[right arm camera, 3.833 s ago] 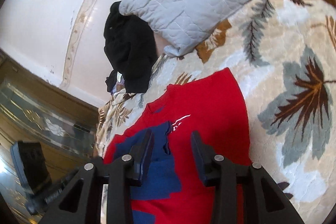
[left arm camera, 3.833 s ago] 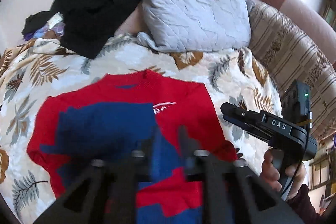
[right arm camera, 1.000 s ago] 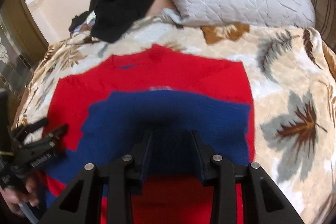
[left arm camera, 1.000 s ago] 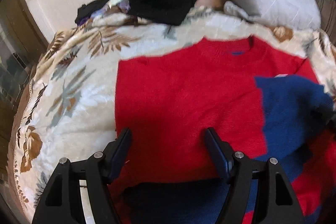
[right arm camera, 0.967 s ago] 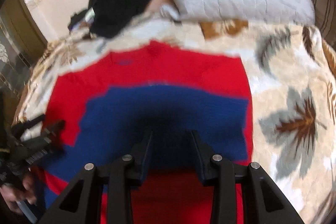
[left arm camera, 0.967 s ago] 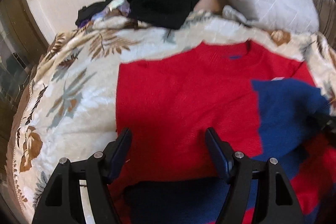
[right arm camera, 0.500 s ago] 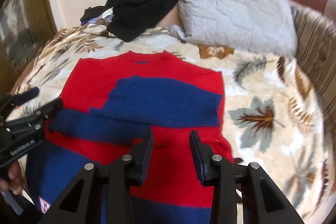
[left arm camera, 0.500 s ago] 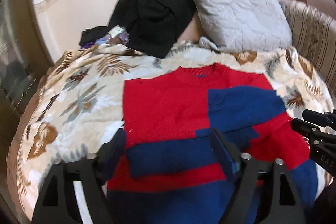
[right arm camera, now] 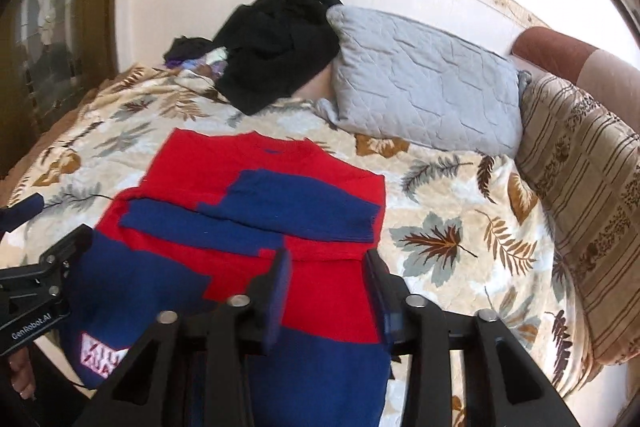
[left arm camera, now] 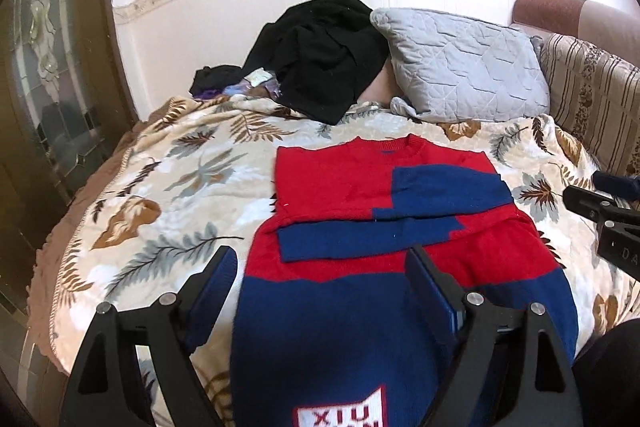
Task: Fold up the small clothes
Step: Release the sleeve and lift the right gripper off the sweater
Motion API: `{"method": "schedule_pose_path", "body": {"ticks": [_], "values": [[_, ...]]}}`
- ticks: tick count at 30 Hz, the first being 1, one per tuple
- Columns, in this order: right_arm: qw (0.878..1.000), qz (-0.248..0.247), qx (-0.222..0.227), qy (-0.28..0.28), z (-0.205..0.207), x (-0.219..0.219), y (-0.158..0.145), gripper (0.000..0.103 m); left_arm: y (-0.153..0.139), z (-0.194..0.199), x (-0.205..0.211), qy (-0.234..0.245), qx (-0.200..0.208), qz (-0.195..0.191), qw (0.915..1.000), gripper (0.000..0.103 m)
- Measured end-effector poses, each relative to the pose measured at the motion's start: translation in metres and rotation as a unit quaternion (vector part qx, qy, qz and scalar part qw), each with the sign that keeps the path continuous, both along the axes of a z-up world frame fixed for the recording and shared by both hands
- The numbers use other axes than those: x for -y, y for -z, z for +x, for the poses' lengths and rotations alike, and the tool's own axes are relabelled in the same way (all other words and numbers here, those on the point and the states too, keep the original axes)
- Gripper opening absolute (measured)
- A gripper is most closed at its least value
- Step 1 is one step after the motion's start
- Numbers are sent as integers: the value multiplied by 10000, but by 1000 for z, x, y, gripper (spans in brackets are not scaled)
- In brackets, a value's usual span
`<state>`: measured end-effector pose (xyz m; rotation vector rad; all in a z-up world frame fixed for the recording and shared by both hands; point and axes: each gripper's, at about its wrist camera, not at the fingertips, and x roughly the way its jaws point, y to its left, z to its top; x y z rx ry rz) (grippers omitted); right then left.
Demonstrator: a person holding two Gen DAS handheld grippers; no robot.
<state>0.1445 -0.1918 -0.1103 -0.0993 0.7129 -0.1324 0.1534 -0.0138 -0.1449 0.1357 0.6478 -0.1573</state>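
Both tongs pitched downward over the near end of the bed (left arm camera: 132,187). Left tongs (left arm camera: 320,279) gape wide, empty. Right tongs (right arm camera: 326,275) part open, jaws just widening, nothing gripped. Red-and-blue sweater (left arm camera: 340,183) flat on leaf-print blanket, collar at 12 o'clock, both blue sleeves folded across chest.

This is a home bedroom. Beyond the fingers (left arm camera: 224,271) a bed (left arm camera: 168,187) carries a leaf-patterned blanket, a grey quilted pillow (left arm camera: 460,67) and heaped dark clothes (left arm camera: 320,63). A patterned-glass door (left arm camera: 52,67) stands far left.
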Motion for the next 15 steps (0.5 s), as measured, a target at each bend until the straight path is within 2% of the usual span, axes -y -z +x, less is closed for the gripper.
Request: {"method": "schedule_pose_path", "body": {"ticks": [2,9,15], "values": [[9999,-61,117,-9,-9,-4,-5,63,-3,-9,0,-7,70,93,9999,86],[9997,-57,121,-208,-25,-14,-8,62,-13,-34,-2,-196,204,502,9983,87],[9996,47,161,-223,-35,-13,-11,62,-29,-48,-15,-536,311,499,9968,87]]}}
